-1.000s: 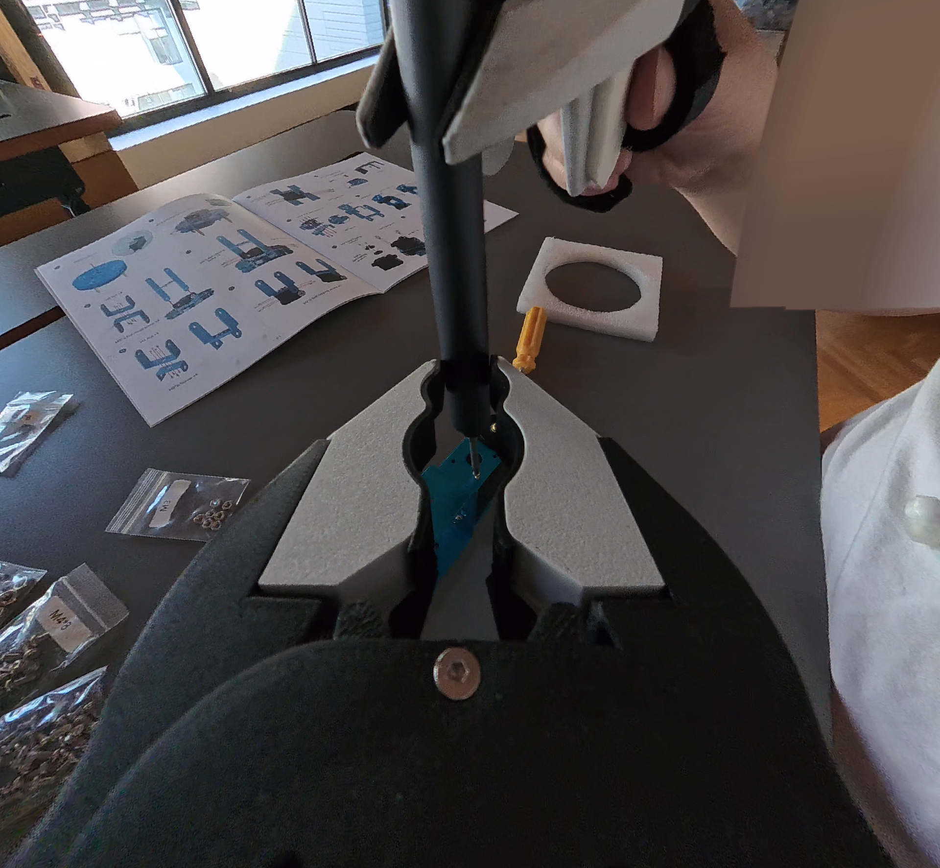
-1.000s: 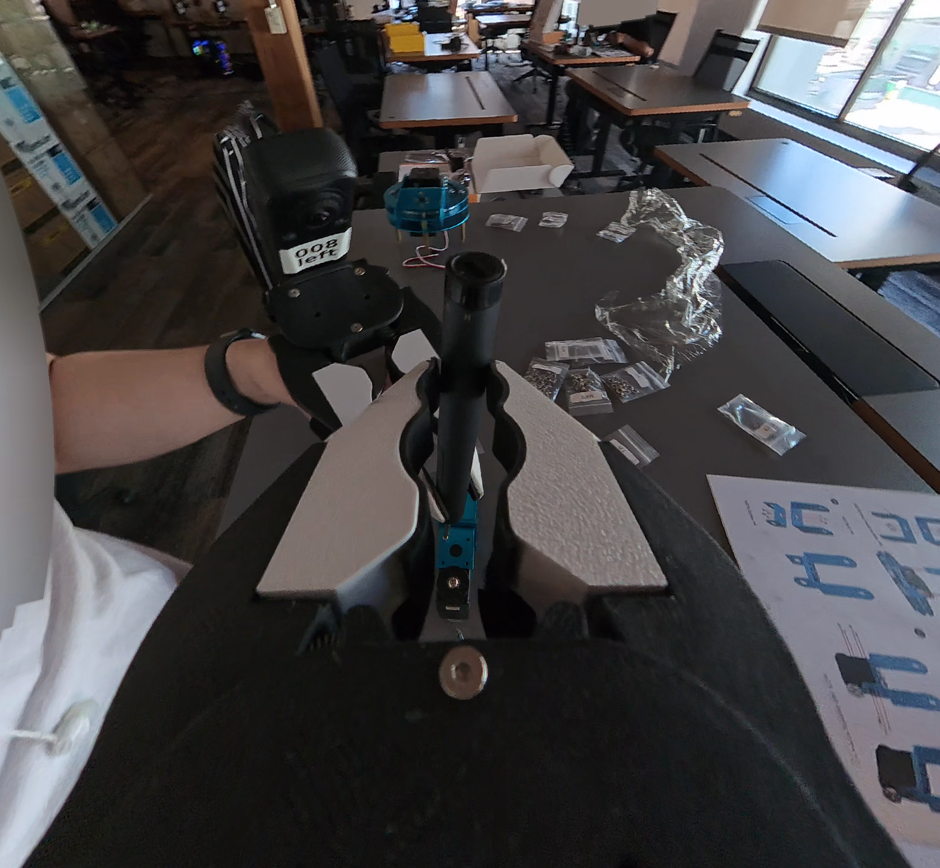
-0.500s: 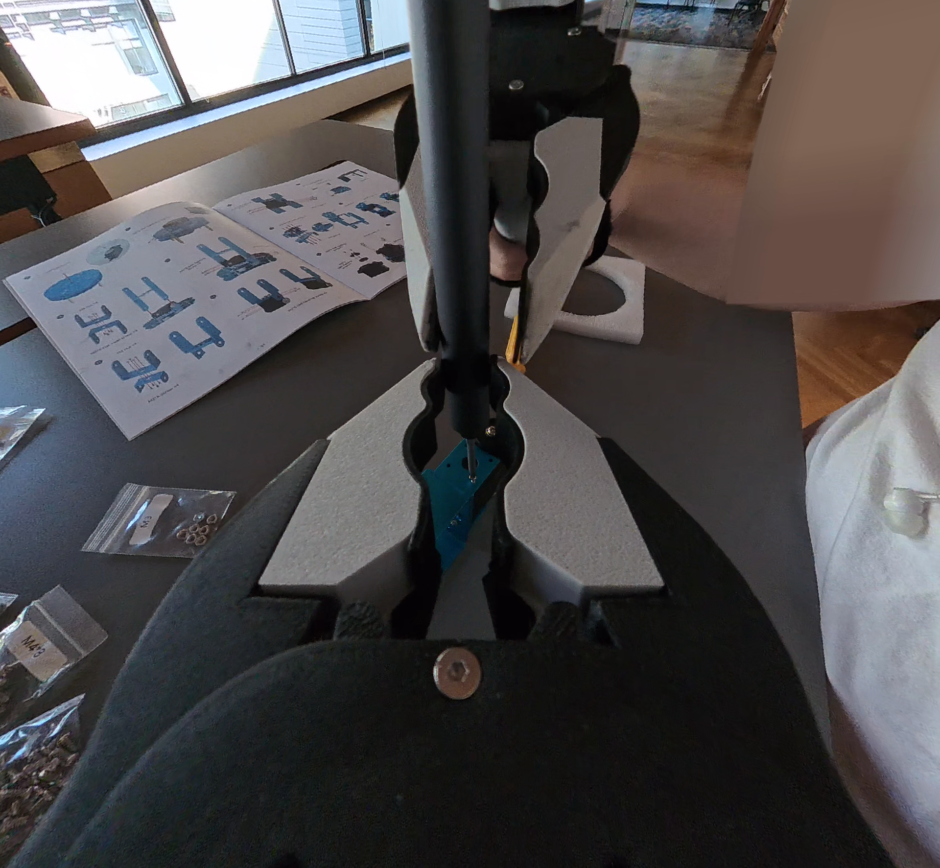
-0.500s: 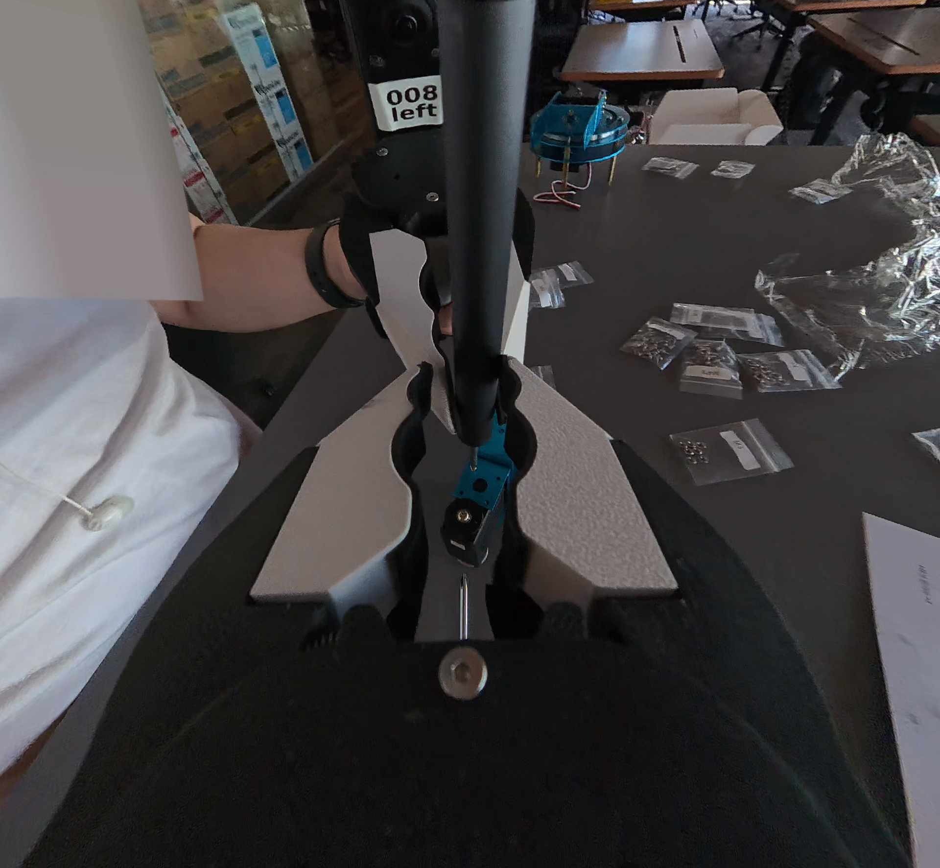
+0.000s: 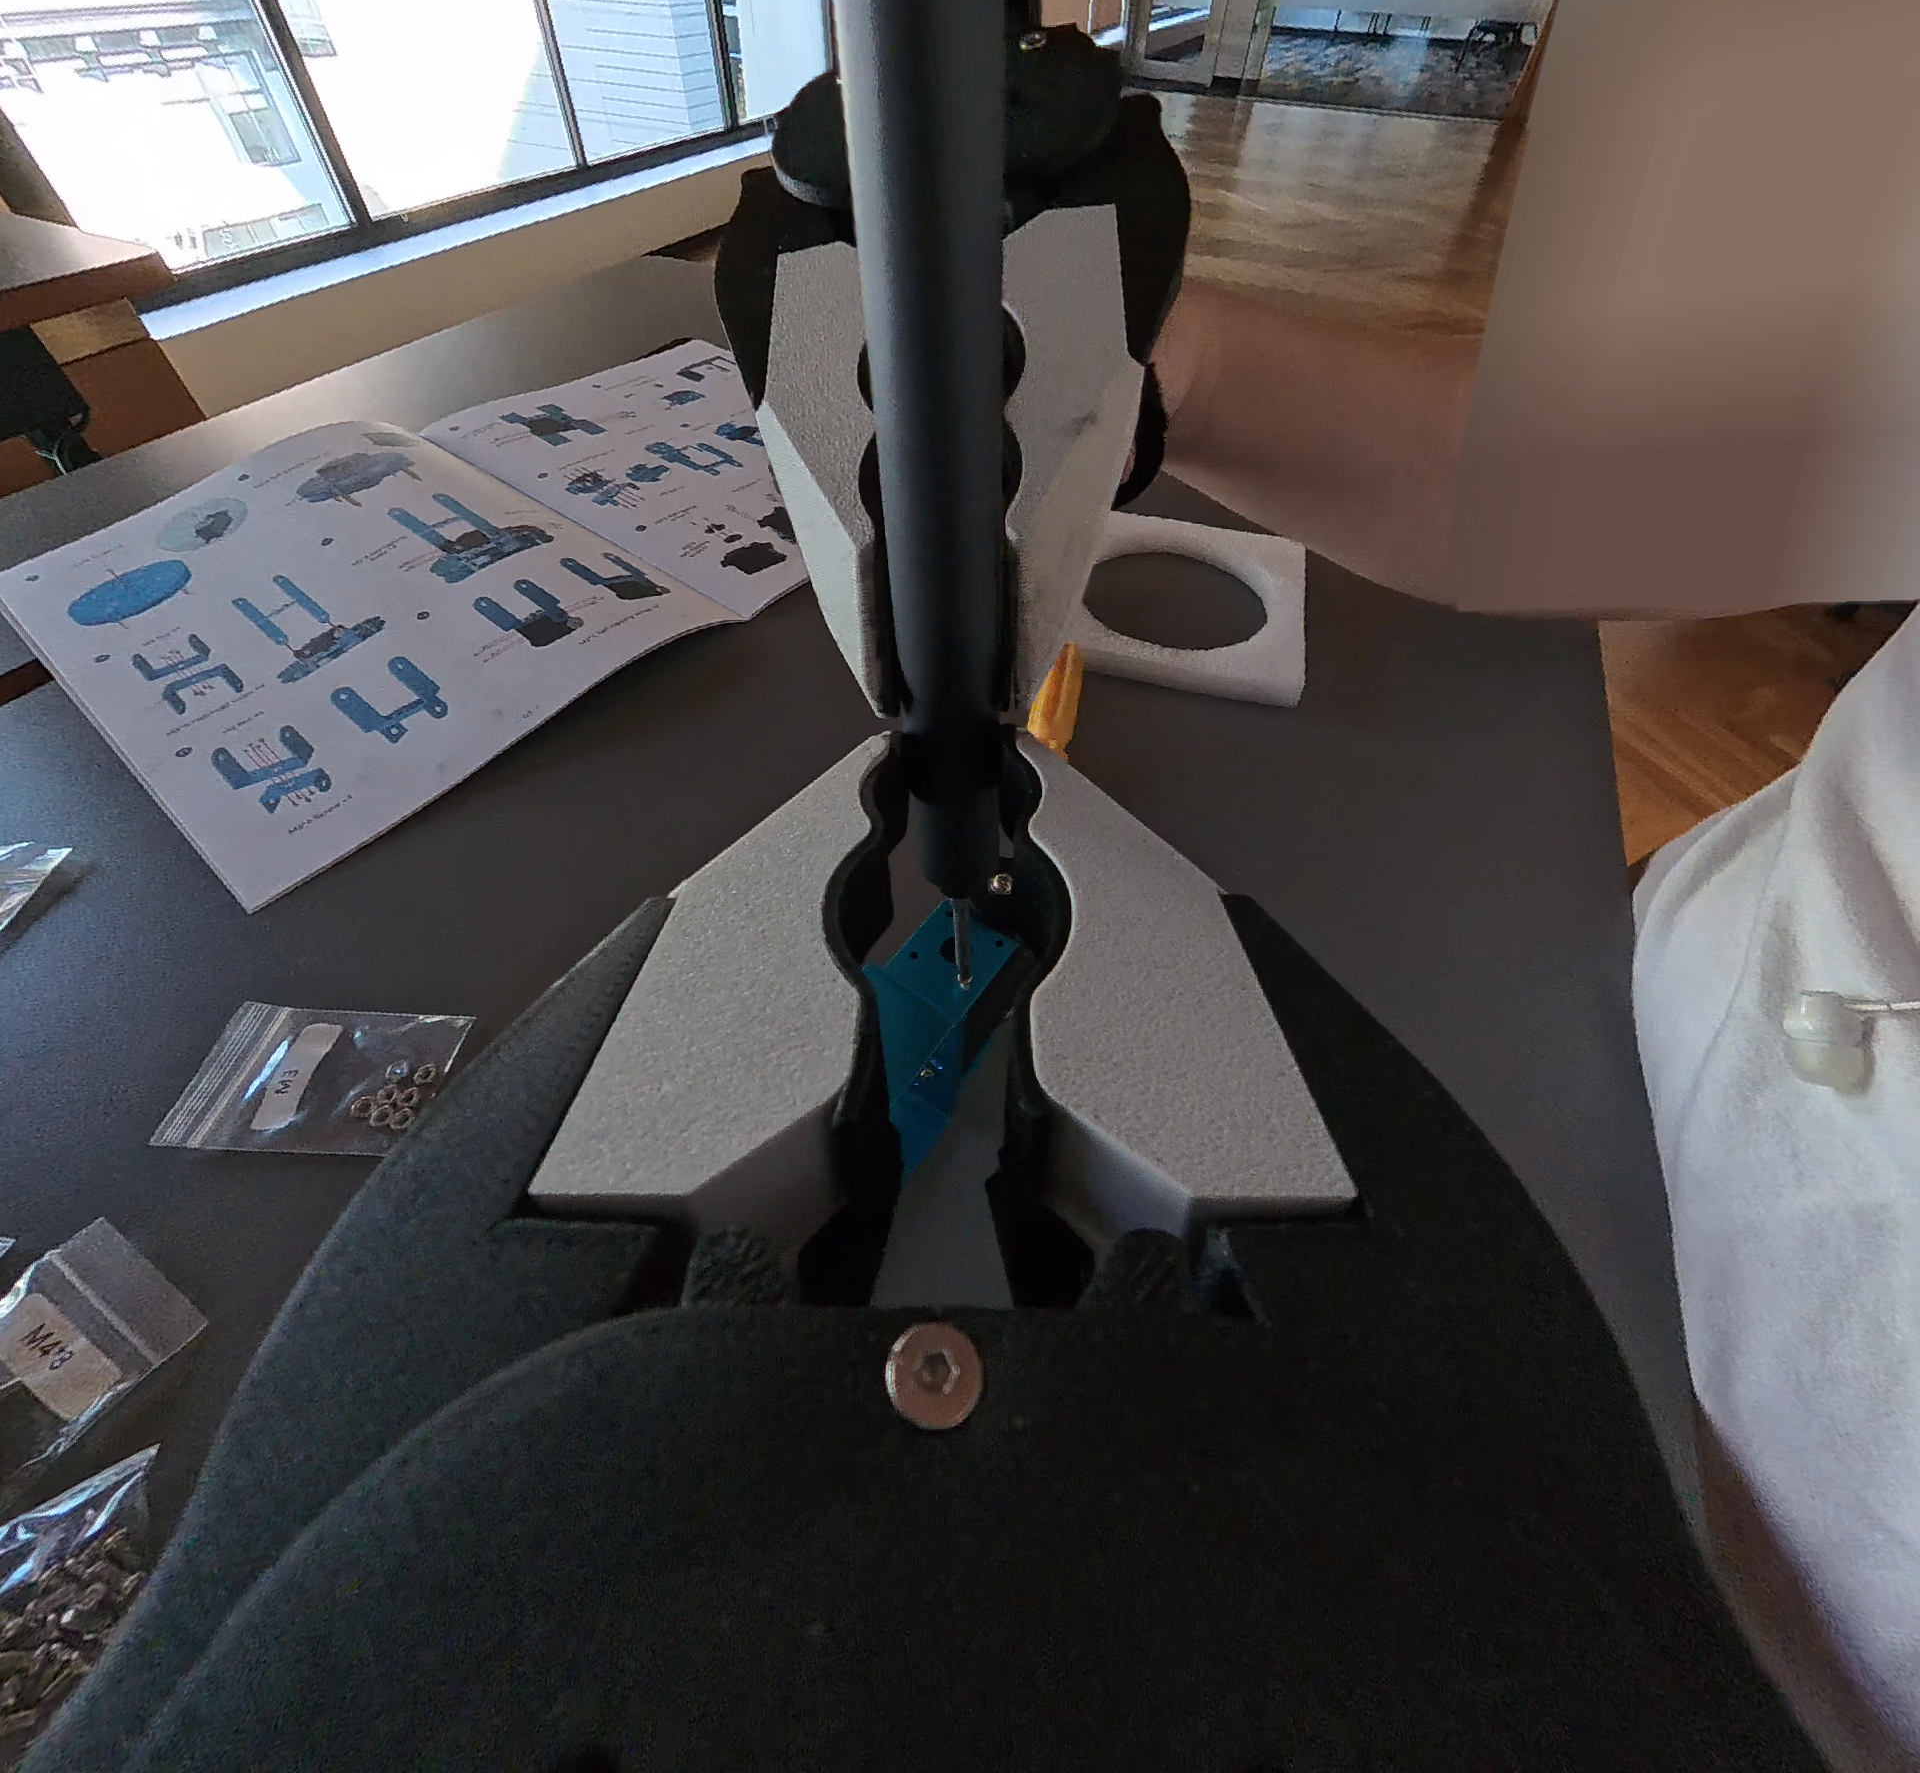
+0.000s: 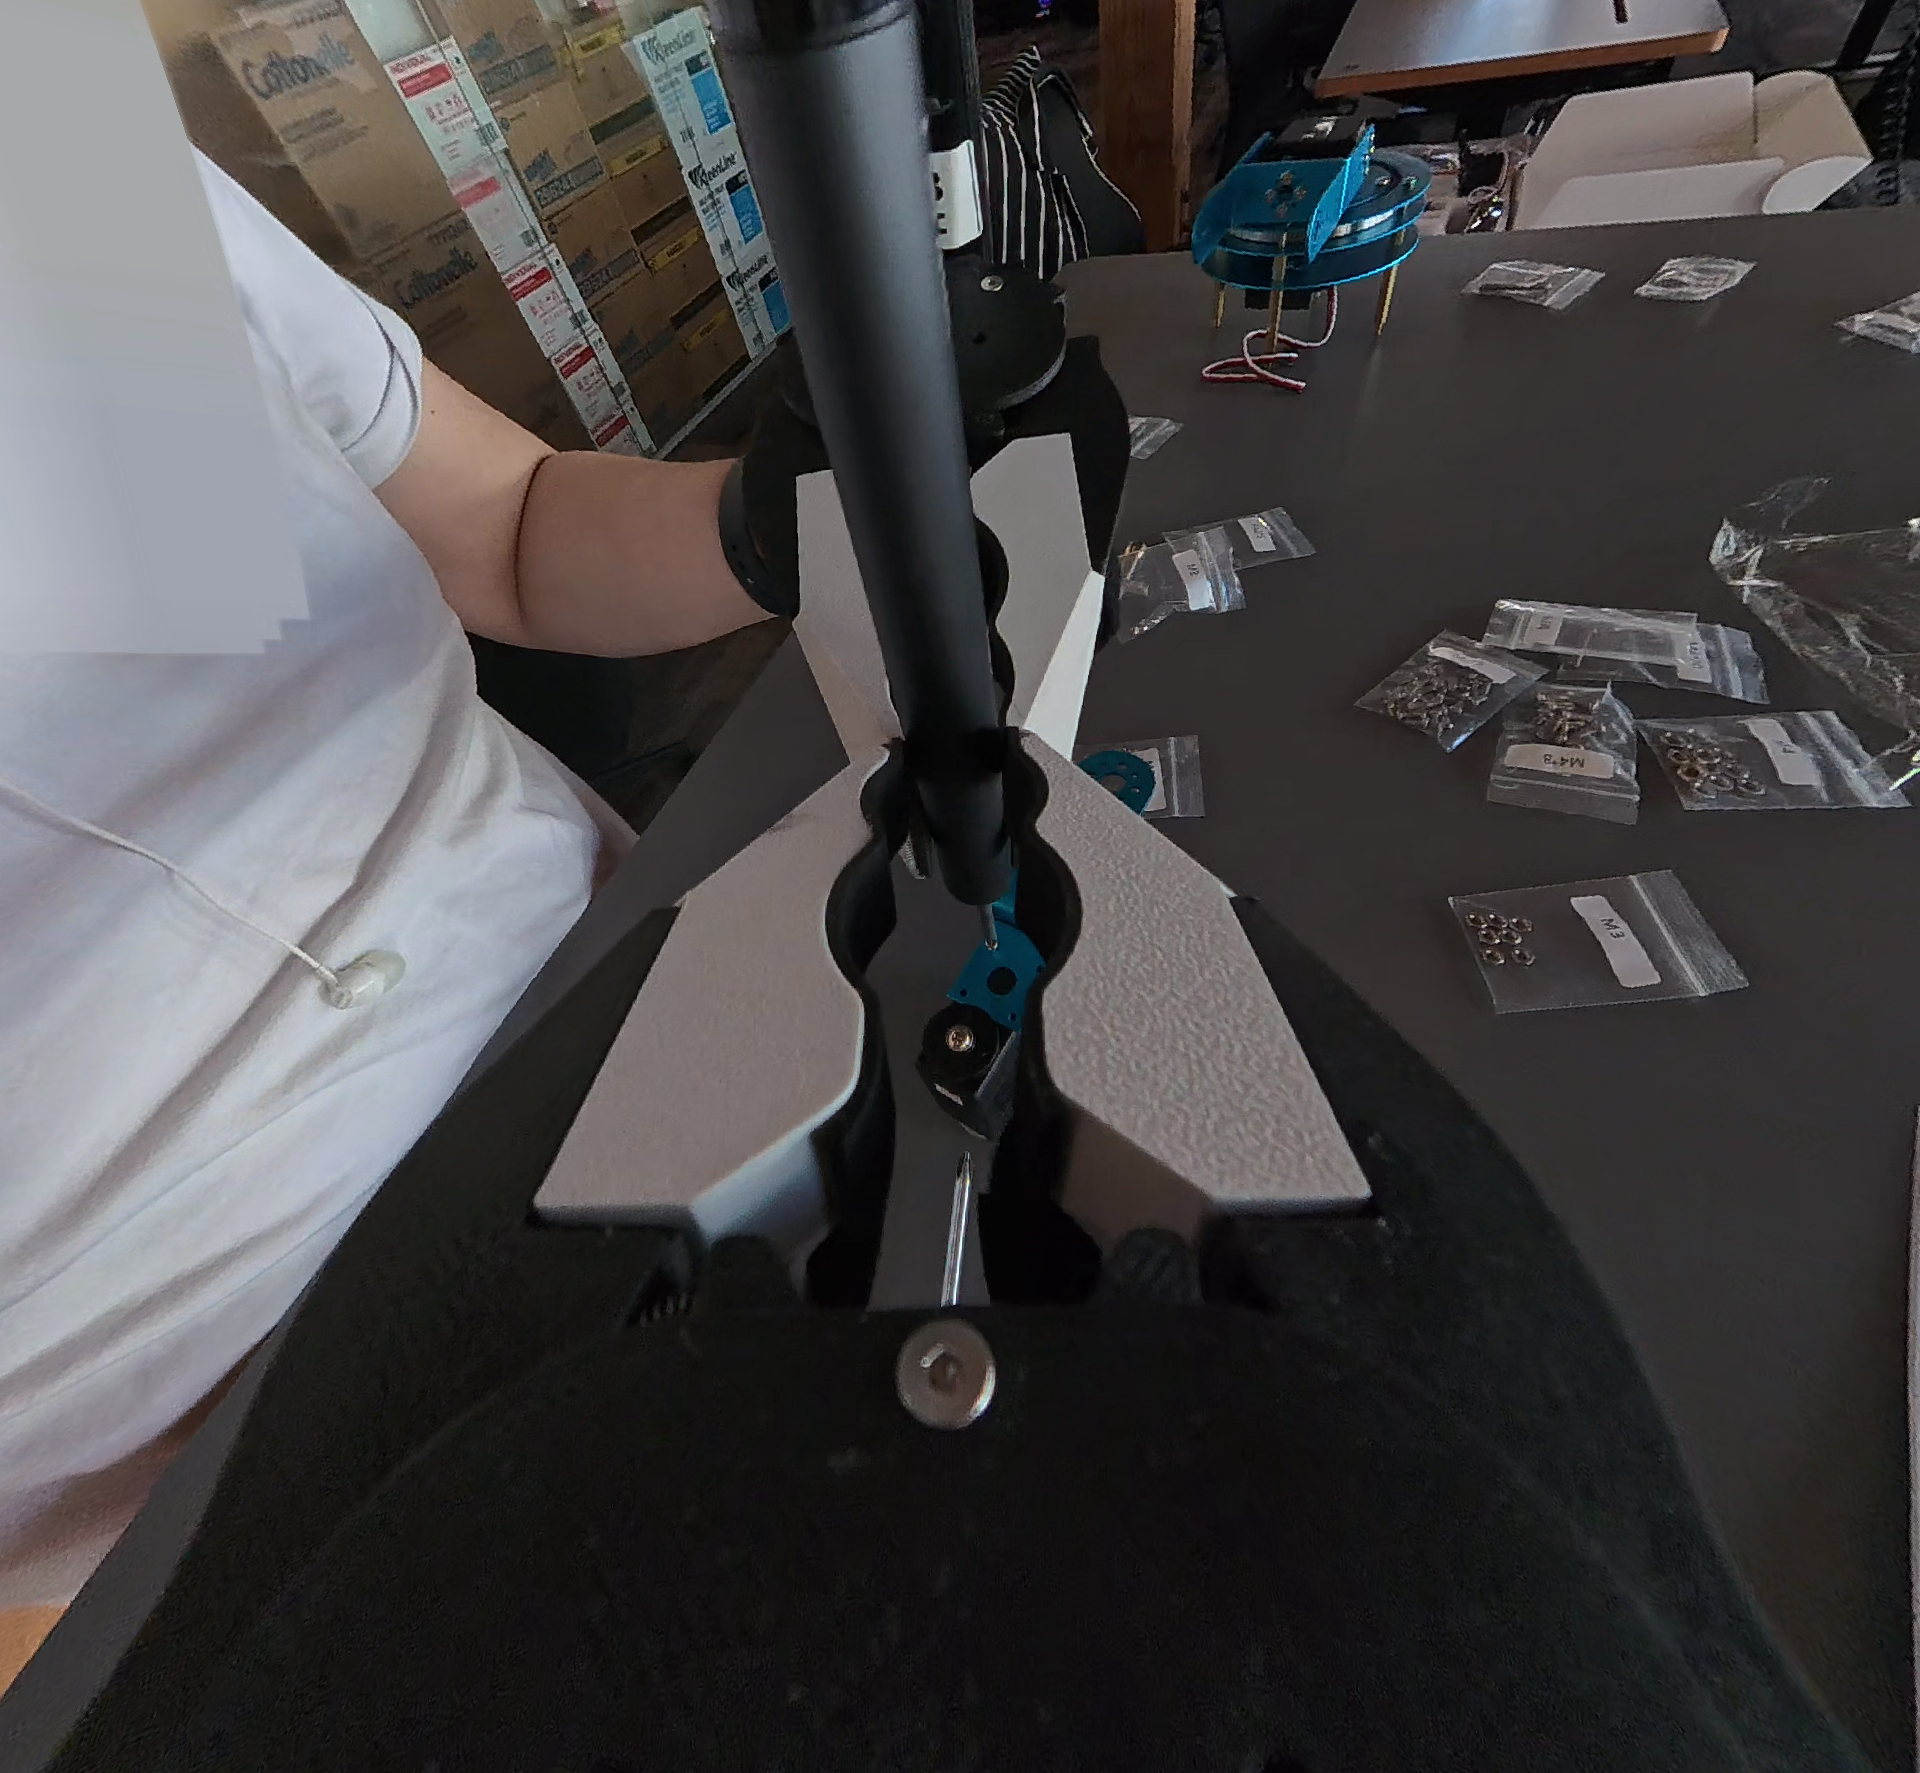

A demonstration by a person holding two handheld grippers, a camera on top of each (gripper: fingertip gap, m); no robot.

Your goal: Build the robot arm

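Observation:
My left gripper [image 5: 956, 767] is shut on a small blue bracket [image 5: 925, 1017] with a black servo [image 6: 971, 1063] fixed to it. It holds them above the dark table [image 5: 623, 840]. My right gripper [image 6: 951, 767] is shut on a black pen-shaped screwdriver [image 6: 883, 373]. In the left wrist view the right gripper [image 5: 945, 695] faces me, and the screwdriver [image 5: 925, 373] sits in its finger grooves. The screwdriver's thin bit touches the top of the bracket [image 6: 997, 980]. The left gripper [image 6: 951, 705] shows just behind the screwdriver, with its fingertips hidden.
An open instruction booklet [image 5: 395, 601], a white foam square with a round hole [image 5: 1195, 611] and a yellow tool handle [image 5: 1055, 700] lie beyond. Several small bags of screws and nuts [image 6: 1590, 939], a blue round assembly [image 6: 1309, 206] and clear wrap [image 6: 1829, 601] also sit on the table. A person in a white shirt [image 6: 208, 892] stands close. The tips of both grippers are at nearly the same place.
The right gripper swung from a tilted hold high on the screwdriver to face the left gripper. The bit stayed on the bracket, which has not moved in the left gripper.

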